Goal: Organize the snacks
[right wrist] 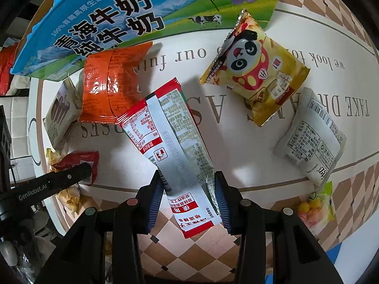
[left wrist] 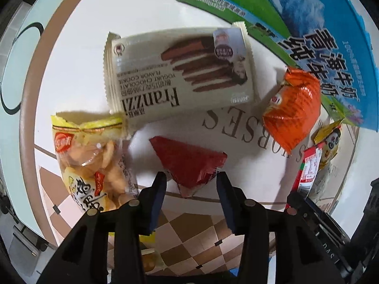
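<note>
Glossy red-and-white sachet (right wrist: 170, 142) (crinkled, oblong)

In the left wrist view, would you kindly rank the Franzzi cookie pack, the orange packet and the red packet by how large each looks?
1. Franzzi cookie pack, clearly largest.
2. Orange packet.
3. Red packet, close to the orange one; it sits nearest the camera and is partly hidden by the jaws, so this order is unsure.

A white cloth (right wrist: 248, 156) with printed lettering and a brown checkered border (tan and cream squares) is covering the surface, daylight is glaring off it, and pale floor tiles (right wrist: 20, 127) are showing beyond its edge.
</note>
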`<state>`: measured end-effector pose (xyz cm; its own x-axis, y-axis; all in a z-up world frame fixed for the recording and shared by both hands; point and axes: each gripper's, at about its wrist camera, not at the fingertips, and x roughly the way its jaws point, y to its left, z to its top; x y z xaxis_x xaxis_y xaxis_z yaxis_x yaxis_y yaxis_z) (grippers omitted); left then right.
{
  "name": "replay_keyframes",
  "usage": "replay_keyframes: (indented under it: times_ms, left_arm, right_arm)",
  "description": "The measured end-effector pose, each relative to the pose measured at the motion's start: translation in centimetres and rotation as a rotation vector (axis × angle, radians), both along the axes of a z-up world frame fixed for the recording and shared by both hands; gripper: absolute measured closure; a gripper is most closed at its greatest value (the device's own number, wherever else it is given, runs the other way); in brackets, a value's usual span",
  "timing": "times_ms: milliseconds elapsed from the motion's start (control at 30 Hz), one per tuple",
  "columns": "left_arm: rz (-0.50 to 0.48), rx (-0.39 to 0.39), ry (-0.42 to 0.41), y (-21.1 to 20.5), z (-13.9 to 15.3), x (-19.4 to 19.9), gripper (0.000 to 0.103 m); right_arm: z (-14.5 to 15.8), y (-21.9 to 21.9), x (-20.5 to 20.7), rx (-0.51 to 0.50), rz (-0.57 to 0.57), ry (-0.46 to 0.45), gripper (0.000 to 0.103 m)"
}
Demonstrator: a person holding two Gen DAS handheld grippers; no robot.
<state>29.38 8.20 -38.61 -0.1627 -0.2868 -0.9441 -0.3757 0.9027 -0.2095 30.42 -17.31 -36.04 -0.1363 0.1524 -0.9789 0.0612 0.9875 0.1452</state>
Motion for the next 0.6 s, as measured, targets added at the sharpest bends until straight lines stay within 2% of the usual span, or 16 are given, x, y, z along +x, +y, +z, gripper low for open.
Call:
replay_keyframes:
  times_ms: [33, 100, 167, 300, 533, 600]
  left_arm:
    - [0.001, 0.005, -0.006, 0.4, 0.2, 0.1, 0.059]
    - [0.009, 0.001, -0.023, 1.2, 0.7, 0.6, 0.047]
    - [0.011, 0.002, -0.030, 1.2, 1.0, 0.9, 0.043]
    - [0.009, 0.024, -0.039, 1.3, 1.5, 1.4, 0.043]
    - [0.013, 0.039, 0.006, 1.9, -0.1, 1.5, 0.043]
    - [0.016, 0.045, -0.032, 1.8, 0.3, 1.4, 0.059]
  right_arm:
    - [0.0, 0.1, 0.0, 0.000, 0.003, -0.002, 0.058]
    - [0.1, 0.2, 0.2, 0.002, 0.007, -0.002, 0.058]
    - [0.1, 0.3, 0.3, 0.002, 0.008, -0.002, 0.058]
    - [0.1, 0.2, 0.5, 0.003, 0.003, -0.002, 0.058]
    - [0.2, 0.2, 0.7, 0.006, 0.000, 0.000, 0.058]
    - [0.3, 0.1, 0.6, 0.005, 0.001, -0.001, 0.058]
